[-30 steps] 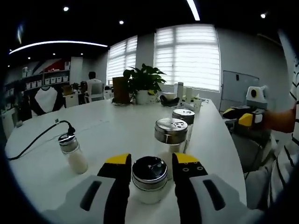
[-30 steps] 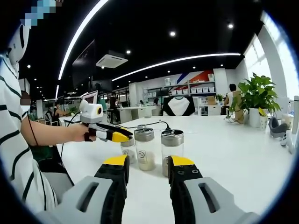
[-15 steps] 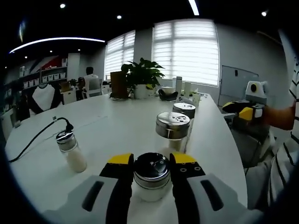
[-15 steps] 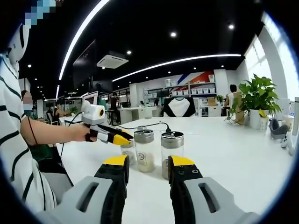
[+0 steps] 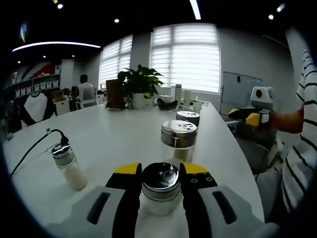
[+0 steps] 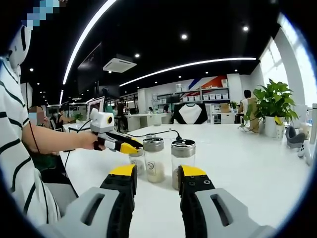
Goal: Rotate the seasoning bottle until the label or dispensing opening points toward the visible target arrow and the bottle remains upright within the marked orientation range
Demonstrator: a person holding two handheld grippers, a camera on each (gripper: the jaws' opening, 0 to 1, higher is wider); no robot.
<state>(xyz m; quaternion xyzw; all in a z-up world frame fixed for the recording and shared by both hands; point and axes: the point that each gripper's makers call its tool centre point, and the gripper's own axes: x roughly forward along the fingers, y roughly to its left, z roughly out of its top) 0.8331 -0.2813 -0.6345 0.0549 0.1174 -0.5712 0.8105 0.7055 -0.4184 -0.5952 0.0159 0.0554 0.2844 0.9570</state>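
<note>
**Left claw is squeezing a little bottle**

The left claw is closing its two yellow-tipped jaws on the seasoning bottle. Both jaws are touching the shiny lid, one on each side. The bottle is standing up straight near the close edge of the white tabletop.

Two more shaker bottles are standing just behind it, farther along the tabletop. A small bottle is sitting off toward the left edge, beside a black cable.

The right claw is staying open with nothing between its jaws. It is hanging above the tabletop, near the bottles but not touching them.
</note>
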